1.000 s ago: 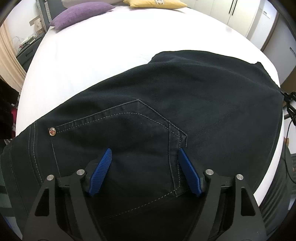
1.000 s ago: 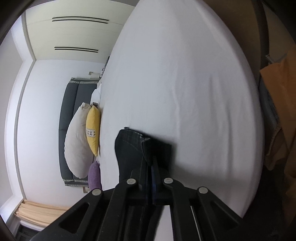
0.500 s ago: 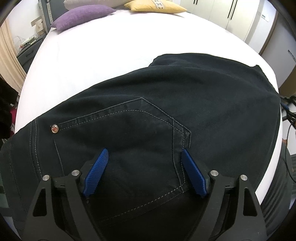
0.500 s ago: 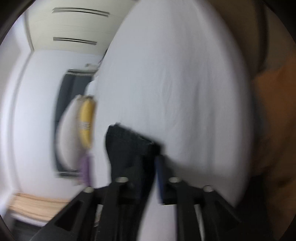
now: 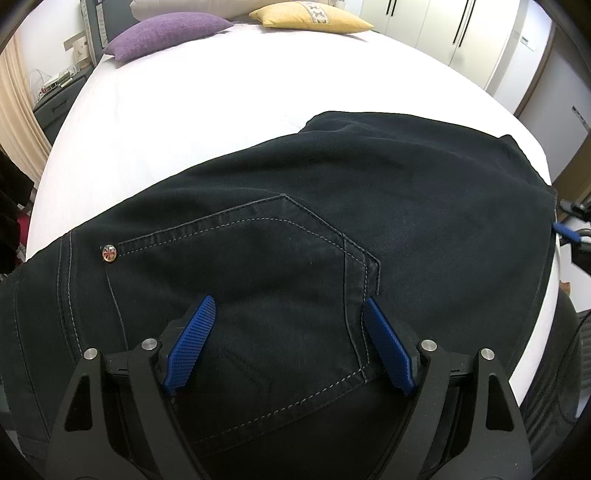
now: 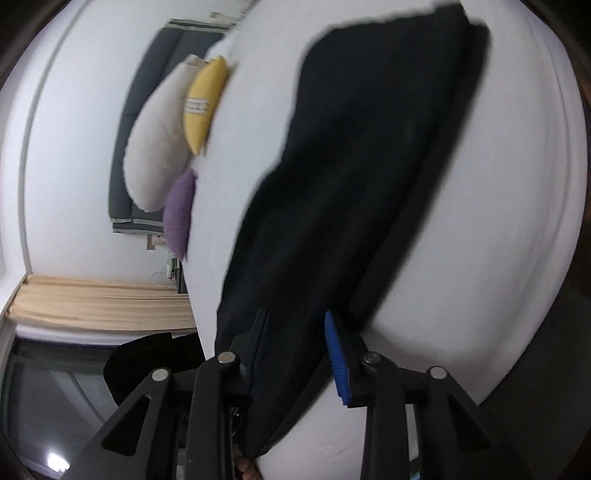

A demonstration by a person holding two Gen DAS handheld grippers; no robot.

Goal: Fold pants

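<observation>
While the dark pants (image 5: 332,229) lie spread flat across the white bed (image 5: 192,110), the left gripper (image 5: 288,325) hangs just above their back pocket (image 5: 258,266), its blue fingers (image 5: 192,339) spread wide and clasping nothing. The pocket's stitched outline sits between the two pads, and a small metal rivet (image 5: 109,253) marks the pocket's corner to the left of them. Beyond the pants, toward the head of the bed, rest a purple pillow (image 5: 166,33) and a yellow pillow (image 5: 310,20). In the right wrist view the picture is blurred: the right gripper (image 6: 295,350) has its fingers (image 6: 336,362) parted with the pants' fabric (image 6: 362,166) running between them, and the cloth seems not to be pinched. From there the pants stretch away over the bed (image 6: 498,221)
</observation>
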